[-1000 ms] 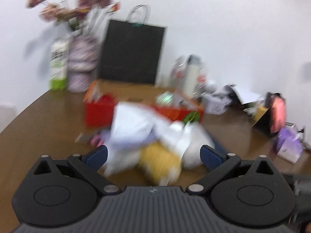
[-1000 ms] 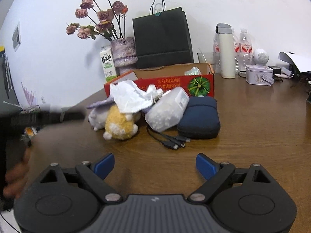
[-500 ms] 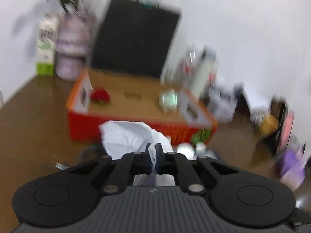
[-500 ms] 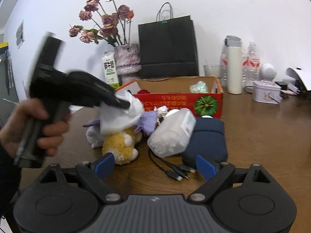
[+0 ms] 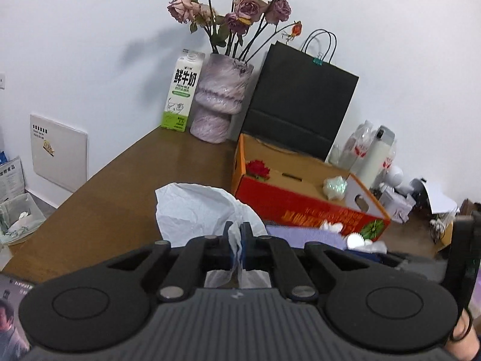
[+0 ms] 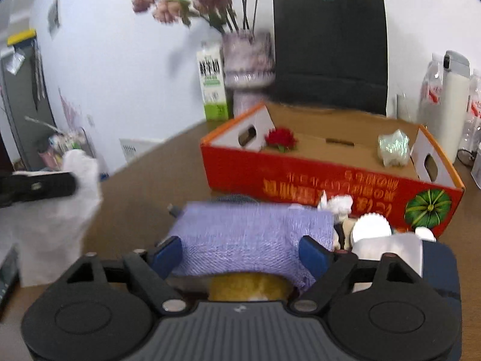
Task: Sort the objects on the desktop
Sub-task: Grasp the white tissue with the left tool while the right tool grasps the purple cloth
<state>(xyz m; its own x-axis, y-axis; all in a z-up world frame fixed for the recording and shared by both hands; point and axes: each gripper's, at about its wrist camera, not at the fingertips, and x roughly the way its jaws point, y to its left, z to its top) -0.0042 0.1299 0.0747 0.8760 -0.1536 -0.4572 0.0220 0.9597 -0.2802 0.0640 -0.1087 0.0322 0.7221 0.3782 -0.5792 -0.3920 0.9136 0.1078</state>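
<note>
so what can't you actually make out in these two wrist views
- Yellow plush, right wrist view: mostly covered by the purple cloth and the right gripper; whether its pads press the cloth is unclear.
- Lower end of the white paper, left wrist view: hidden behind the left gripper, shut on it.
- Navy pouch, right wrist view: cut off by the gripper body.
- Flowers, right wrist view: blurred.
</note>
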